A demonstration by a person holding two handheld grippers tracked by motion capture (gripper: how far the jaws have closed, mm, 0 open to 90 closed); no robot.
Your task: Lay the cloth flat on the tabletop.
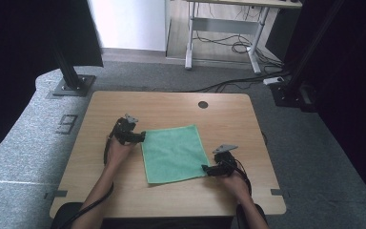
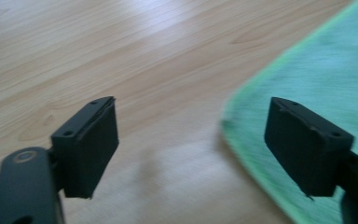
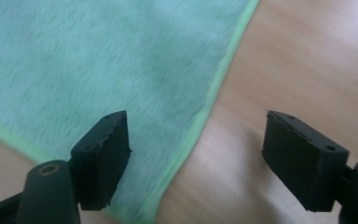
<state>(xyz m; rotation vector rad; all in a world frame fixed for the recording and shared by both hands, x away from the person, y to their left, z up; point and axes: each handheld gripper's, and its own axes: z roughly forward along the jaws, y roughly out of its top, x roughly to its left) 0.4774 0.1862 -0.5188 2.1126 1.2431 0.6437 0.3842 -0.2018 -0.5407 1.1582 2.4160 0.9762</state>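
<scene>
While the green cloth (image 1: 174, 153) lies flat mid-counter (image 1: 219, 114), both tongs gape wide and grip nothing: the left tongs (image 1: 140, 137) at its far left corner, the right tongs (image 1: 206, 169) straddling its near right edge. Judging by that, each should slide one pad under the hem, then close squarely before lifting, both together.

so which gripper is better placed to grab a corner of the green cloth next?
Right, marginally. The right gripper has open jaws straddling the hemmed edge of the square green microfibre cloth near its close corner. The left gripper is also open, but the cloth's corner sits off toward one jaw.
</scene>
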